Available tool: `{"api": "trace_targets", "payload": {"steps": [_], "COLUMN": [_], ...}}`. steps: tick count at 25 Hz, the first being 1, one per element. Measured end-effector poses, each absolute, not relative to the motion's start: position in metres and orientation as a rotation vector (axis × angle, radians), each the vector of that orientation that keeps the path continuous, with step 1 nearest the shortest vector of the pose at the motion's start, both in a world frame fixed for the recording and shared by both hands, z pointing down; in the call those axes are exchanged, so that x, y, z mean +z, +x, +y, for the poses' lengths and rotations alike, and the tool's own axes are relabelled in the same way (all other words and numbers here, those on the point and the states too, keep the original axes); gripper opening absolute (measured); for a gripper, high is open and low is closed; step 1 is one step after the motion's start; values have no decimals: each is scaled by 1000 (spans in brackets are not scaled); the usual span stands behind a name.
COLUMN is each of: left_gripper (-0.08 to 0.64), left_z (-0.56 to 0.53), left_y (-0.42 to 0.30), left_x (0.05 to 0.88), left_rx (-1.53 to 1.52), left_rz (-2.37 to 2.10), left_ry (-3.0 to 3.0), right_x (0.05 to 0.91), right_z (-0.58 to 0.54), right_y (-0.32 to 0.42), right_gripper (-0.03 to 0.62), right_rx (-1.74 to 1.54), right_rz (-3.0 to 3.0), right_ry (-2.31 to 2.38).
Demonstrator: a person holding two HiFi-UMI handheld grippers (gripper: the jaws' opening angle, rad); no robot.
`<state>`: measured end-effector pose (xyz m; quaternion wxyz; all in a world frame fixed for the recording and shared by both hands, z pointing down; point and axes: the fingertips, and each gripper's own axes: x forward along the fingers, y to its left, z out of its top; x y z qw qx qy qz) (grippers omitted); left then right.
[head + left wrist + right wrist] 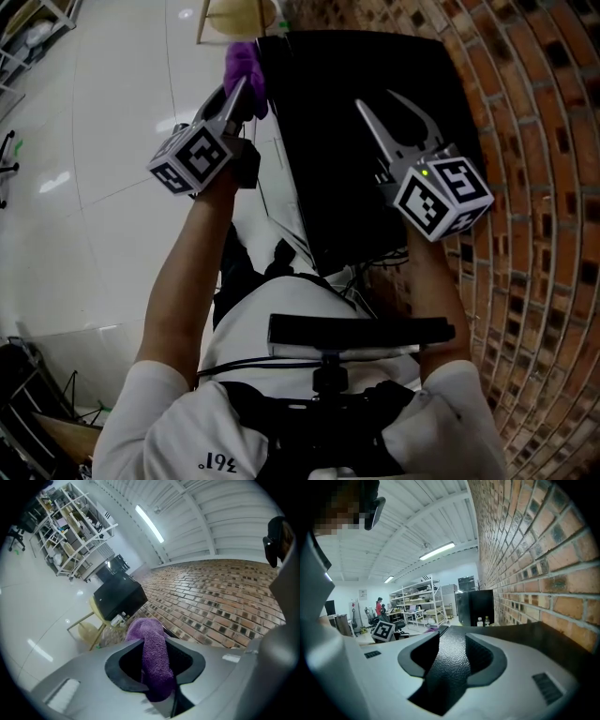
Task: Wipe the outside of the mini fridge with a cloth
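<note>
The black mini fridge (328,178) stands against a brick wall, its textured top (449,645) facing me. My left gripper (240,92) is at the fridge's upper left edge, shut on a purple cloth (246,66). In the left gripper view the cloth (155,660) hangs folded between the jaws of that gripper (154,670). My right gripper (398,111) is over the right part of the fridge top, open with nothing between its fingers. In the right gripper view the jaws of that gripper (452,660) stand apart just above the top.
A brick wall (544,187) runs along the right of the fridge. Shiny white floor (94,141) lies to the left. Farther off, a black box (119,597) sits on a yellow chair, with shelving (70,531) behind. Cables lie by the fridge's near corner (361,272).
</note>
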<state>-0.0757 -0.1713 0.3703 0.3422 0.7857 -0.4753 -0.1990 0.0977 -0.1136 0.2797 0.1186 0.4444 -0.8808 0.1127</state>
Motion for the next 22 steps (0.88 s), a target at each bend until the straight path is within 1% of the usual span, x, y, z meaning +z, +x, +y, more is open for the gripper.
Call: {"api": "trace_targets", "payload": {"steps": [6, 15, 22], "left_gripper": [112, 110, 110], "left_z": [-167, -167, -169], "left_y": [-71, -68, -68], "left_x": [395, 427, 459], "left_rx": [-494, -466, -441], "left_rz": [-1240, -1252, -1247], "left_ry": [2002, 1990, 1998], "right_x": [280, 270, 275], "right_z": [-119, -145, -151], "right_y": [88, 22, 17], "right_gripper": [167, 167, 167], "right_rx": [309, 189, 266], "right_rz": [-2551, -2635, -2696], "right_ry": [1263, 1067, 1041]}}
